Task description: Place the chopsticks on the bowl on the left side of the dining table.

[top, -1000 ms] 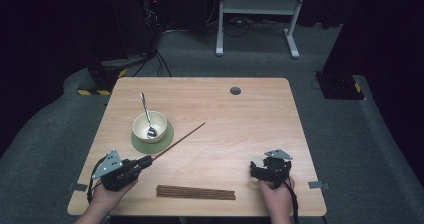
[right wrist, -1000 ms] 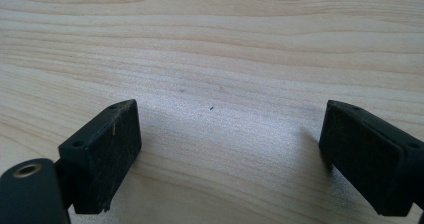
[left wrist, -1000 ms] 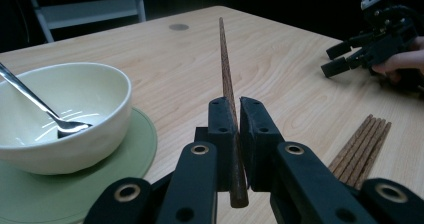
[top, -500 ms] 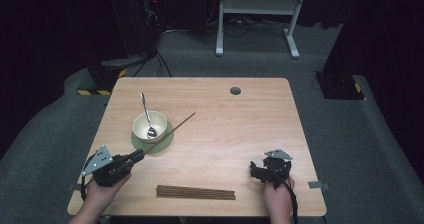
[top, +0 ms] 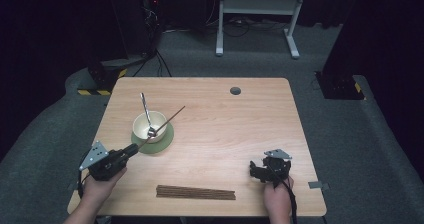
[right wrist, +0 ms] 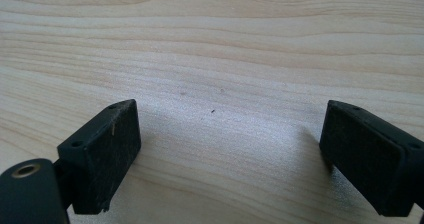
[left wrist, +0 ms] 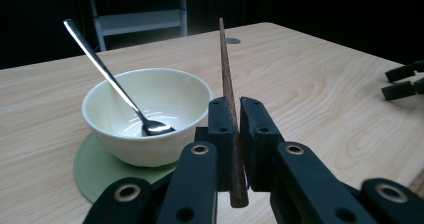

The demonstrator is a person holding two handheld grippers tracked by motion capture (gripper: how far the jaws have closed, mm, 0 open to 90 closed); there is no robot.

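My left gripper point(top: 134, 149) point(left wrist: 236, 134) is shut on a brown chopstick point(top: 167, 120) point(left wrist: 226, 69). The stick slants up over the cream bowl's point(top: 149, 126) point(left wrist: 150, 115) right rim. A metal spoon point(top: 145, 113) point(left wrist: 107, 78) leans in the bowl, which stands on a green coaster point(top: 166, 140) point(left wrist: 92, 171). A bundle of several chopsticks point(top: 195, 192) lies flat near the table's front edge. My right gripper point(top: 254, 171) point(right wrist: 227, 154) rests low at the front right, jaws wide open over bare wood with nothing between them.
The wooden table point(top: 235, 134) has a round cable hole point(top: 235, 90) at the back. Behind it stand a white metal frame point(top: 257, 6) and dark equipment on the grey floor. My right gripper's jaws point(left wrist: 402, 81) lie far right in the left gripper view.
My left gripper has drawn back toward the front left with the chopstick, whose tip has swung left over the bowl. The right gripper has kept still.
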